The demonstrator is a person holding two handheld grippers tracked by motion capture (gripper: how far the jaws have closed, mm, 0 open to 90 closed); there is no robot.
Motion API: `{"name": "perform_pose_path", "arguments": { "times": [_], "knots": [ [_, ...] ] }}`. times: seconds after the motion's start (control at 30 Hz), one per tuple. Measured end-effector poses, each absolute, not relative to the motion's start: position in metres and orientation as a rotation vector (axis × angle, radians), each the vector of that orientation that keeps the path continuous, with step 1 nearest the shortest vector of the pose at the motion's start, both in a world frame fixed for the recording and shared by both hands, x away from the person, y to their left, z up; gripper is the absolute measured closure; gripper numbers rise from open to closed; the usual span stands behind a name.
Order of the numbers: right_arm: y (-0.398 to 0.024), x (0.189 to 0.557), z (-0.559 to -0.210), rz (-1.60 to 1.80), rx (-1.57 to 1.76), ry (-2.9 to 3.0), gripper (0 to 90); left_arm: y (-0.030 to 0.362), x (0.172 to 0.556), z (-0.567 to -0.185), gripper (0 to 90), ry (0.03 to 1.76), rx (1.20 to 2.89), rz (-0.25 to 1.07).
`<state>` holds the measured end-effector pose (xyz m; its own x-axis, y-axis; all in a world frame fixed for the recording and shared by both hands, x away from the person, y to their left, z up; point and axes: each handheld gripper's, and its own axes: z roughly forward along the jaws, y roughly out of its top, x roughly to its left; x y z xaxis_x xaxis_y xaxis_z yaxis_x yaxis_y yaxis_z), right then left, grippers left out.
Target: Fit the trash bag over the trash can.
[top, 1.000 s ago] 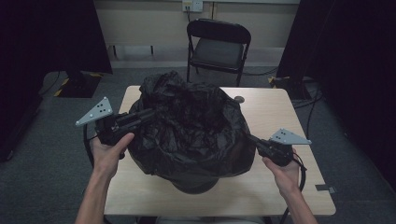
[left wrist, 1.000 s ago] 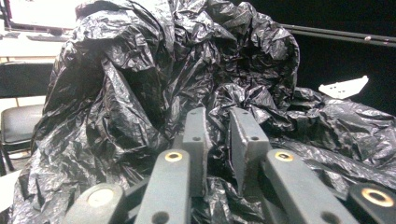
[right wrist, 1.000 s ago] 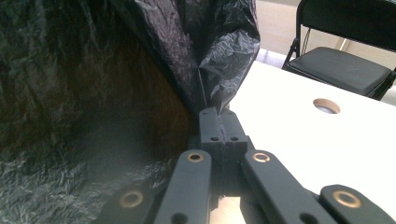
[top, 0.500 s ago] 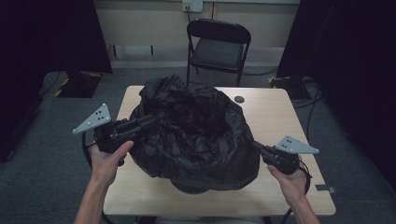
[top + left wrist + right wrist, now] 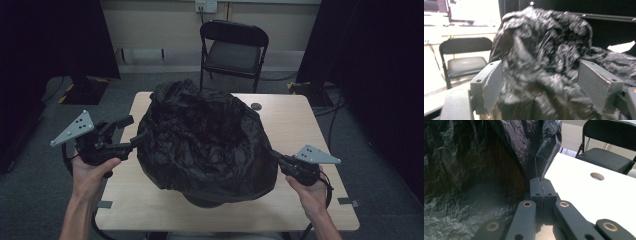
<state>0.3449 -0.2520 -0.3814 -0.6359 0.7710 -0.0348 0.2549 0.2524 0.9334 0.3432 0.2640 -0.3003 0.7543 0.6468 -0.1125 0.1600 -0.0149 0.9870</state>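
A crumpled black plastic bag [image 5: 205,135] bulges over a dark bin at the middle of the wooden table [image 5: 295,120]. My left gripper [image 5: 131,131] hovers at the bag's left side, and its jaws have just been opening. In the left gripper view they stand wide apart [image 5: 541,83], the blurred bag [image 5: 544,50] lies just beyond them, and neither pad presses on it. My right gripper [image 5: 274,156] is at the bag's right edge. In the right gripper view its jaws [image 5: 540,185] are shut on a fold of the bag's rim [image 5: 541,150].
A black folding chair [image 5: 234,50] stands behind the table's far edge. There is a round hole [image 5: 256,106] in the tabletop behind the bag. Bare wood lies to the right of the bag and along the near edge. Dark curtains hang on both sides.
The left gripper's jaws have opened and let go of the bag's left rim, and that hand has drawn back a little to the left. The right gripper keeps its grip.
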Motion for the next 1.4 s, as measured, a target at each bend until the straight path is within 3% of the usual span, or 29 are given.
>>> {"name": "perform_pose_path", "arguments": {
  "times": [0.1,0.13,0.2,0.27,0.4,0.8,1.2,1.37,1.4],
  "knots": [
    [-0.250,0.346,-0.381,1.372,0.930,2.038,89.8,0.256,0.350,-0.307,19.1,0.678,1.602,0.407],
    [-0.249,0.347,-0.381,1.373,0.928,2.038,89.7,0.256,0.352,-0.309,26.2,0.665,1.597,0.375],
    [-0.248,0.347,-0.380,1.372,0.926,2.041,89.7,0.257,0.355,-0.311,55.0,0.660,1.573,0.343],
    [-0.248,0.347,-0.379,1.372,0.919,2.038,89.7,0.257,0.357,-0.314,72.3,0.676,1.603,0.383],
    [-0.246,0.348,-0.379,1.377,0.916,2.031,89.8,0.257,0.360,-0.323,88.5,0.731,1.609,0.418],
    [-0.238,0.356,-0.409,1.271,0.951,2.079,90.0,0.228,0.369,-0.355,90.0,0.680,1.698,0.389],
    [-0.230,0.351,-0.443,1.190,0.954,2.196,90.0,0.240,0.358,-0.402,90.0,0.714,1.764,0.322],
    [-0.226,0.352,-0.446,1.201,0.942,2.211,90.0,0.237,0.351,-0.402,89.6,0.699,1.811,0.360],
    [-0.227,0.352,-0.446,1.220,0.938,2.211,85.7,0.239,0.350,-0.399,85.5,0.698,1.797,0.354]
  ]
}}
